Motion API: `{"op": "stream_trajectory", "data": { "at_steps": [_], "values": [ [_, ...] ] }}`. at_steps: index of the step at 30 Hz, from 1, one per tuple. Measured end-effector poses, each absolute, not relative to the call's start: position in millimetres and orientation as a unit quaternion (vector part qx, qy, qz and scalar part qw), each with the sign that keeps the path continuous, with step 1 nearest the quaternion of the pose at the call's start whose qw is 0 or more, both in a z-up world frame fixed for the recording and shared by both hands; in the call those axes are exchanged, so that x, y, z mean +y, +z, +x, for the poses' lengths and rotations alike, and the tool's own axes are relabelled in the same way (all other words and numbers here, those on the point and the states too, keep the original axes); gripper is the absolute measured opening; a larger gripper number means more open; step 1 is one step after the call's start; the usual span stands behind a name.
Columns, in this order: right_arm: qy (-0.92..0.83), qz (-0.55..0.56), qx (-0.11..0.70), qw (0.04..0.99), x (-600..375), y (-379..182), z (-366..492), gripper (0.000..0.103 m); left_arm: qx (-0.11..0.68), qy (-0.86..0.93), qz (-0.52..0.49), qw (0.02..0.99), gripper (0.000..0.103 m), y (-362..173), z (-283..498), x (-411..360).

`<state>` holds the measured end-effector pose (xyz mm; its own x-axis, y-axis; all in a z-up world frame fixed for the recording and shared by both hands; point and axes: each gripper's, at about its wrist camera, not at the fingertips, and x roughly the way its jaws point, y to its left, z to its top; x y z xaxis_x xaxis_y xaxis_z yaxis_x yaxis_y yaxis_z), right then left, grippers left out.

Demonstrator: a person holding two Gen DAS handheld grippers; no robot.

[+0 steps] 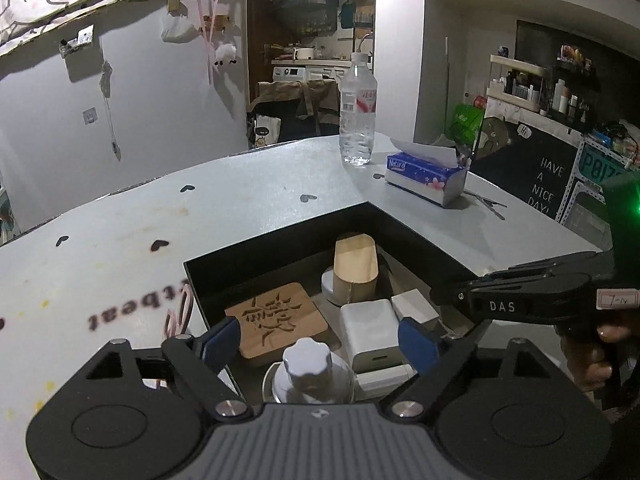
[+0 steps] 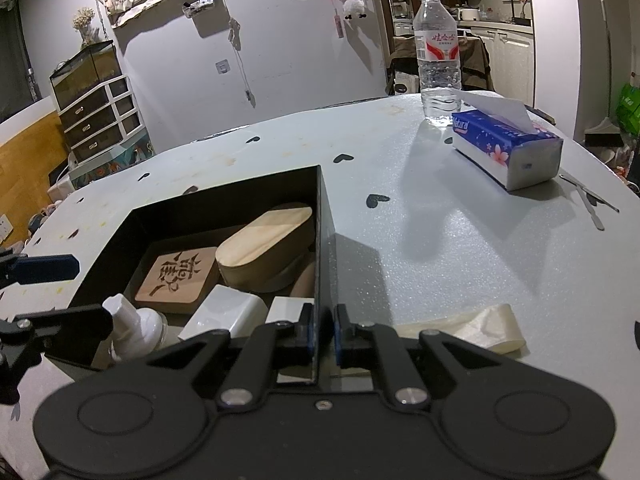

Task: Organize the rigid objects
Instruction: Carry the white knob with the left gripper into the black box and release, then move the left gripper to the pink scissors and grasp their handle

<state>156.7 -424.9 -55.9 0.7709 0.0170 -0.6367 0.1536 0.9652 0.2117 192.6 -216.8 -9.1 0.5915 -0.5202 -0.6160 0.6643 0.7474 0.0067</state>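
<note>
Black box, pale table — dim kitchen

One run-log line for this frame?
left gripper: open over glass jar | right gripper: shut on black box wall

The left tool is black, with two blue pads at its tips. Its thin black arms join at shiny round silver screws. Below them sit two big round black discs, one on each side, with a grey ribbed plate between. The right tool looks the same from its own camera: black arms, blue pads, silver screws, round discs. Seen from the left camera, its side has the white letters "DAS" and a small white label with handwriting. A green light glows near its handle.
</note>
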Motion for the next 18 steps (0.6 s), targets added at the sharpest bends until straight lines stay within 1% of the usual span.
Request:
{"op": "stream_trajectory", "data": {
  "at_steps": [2,6,15,18],
  "values": [
    [-0.036,0.127,0.336,0.932,-425.0,-55.9,156.7,0.010,0.305,-0.335,0.119,0.884,0.090,-9.6,192.6,-217.3],
    [-0.036,0.127,0.336,0.932,-425.1,-55.9,156.7,0.010,0.306,-0.334,0.118,0.884,0.091,-10.0,192.0,-217.4],
    [-0.036,0.127,0.336,0.933,-424.8,-55.8,157.0,0.010,0.304,-0.329,0.115,0.887,0.096,-8.2,189.2,-216.1],
    [-0.036,0.127,0.336,0.932,-425.2,-56.0,156.7,0.010,0.302,-0.326,0.113,0.889,0.099,-7.0,188.8,-214.1]
  ]
}}
